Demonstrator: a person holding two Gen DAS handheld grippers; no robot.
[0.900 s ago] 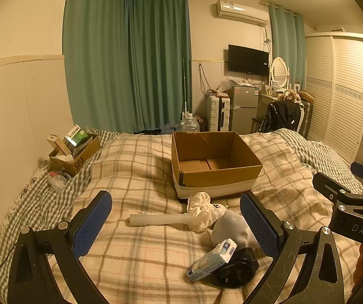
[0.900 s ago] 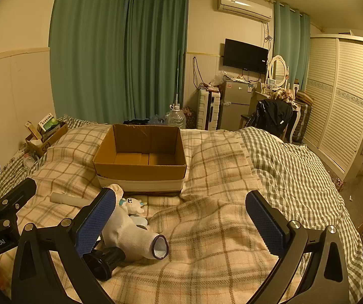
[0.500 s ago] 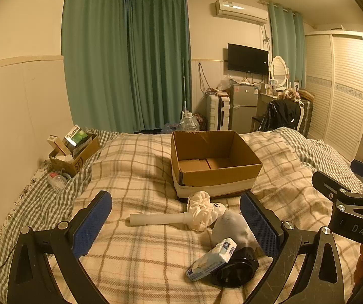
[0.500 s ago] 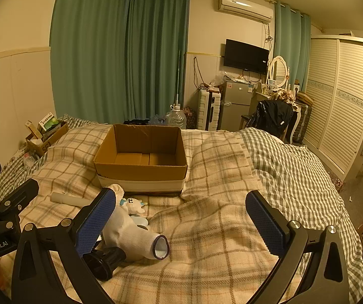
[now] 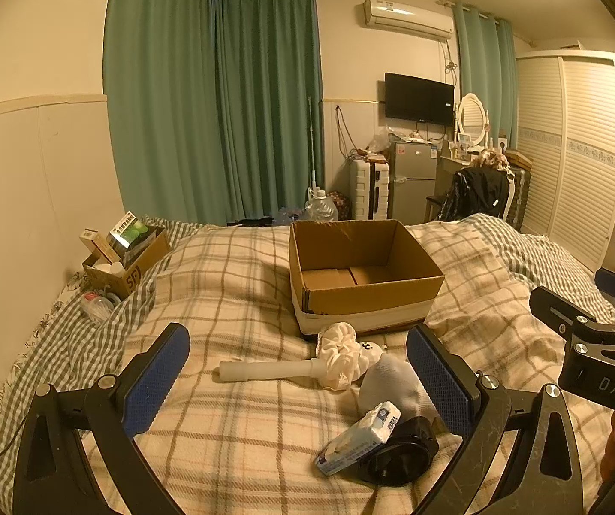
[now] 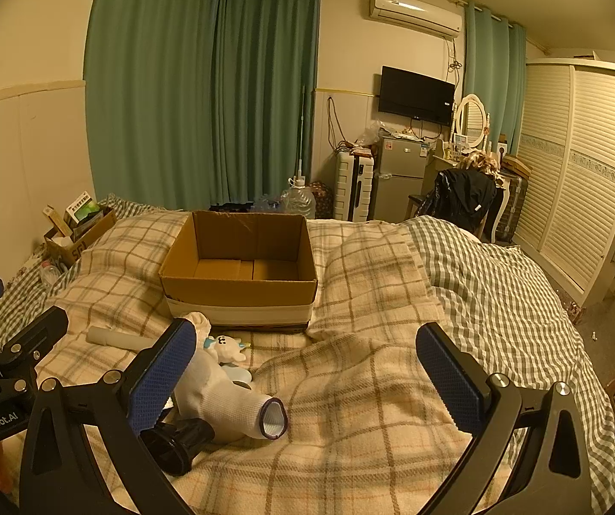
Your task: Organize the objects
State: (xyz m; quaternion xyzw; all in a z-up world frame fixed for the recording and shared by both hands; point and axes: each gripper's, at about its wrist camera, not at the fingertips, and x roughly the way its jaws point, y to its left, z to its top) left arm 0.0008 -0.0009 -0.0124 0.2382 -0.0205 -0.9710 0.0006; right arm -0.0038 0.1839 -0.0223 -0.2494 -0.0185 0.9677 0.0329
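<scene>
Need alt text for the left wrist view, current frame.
The open left gripper hovers over a plaid blanket, holding nothing. Ahead lie a white tube, cream scrunchie, white sock, tissue pack and black object, before an open, apparently empty cardboard box.

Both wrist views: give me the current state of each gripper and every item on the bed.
left gripper: open, holding nothing.
right gripper: open, holding nothing.
cardboard box: upright, open, looks empty.
white tube: lying flat.
white sock: lying on blanket.
tissue pack: leaning on black object.
small toy: lying before box.
</scene>
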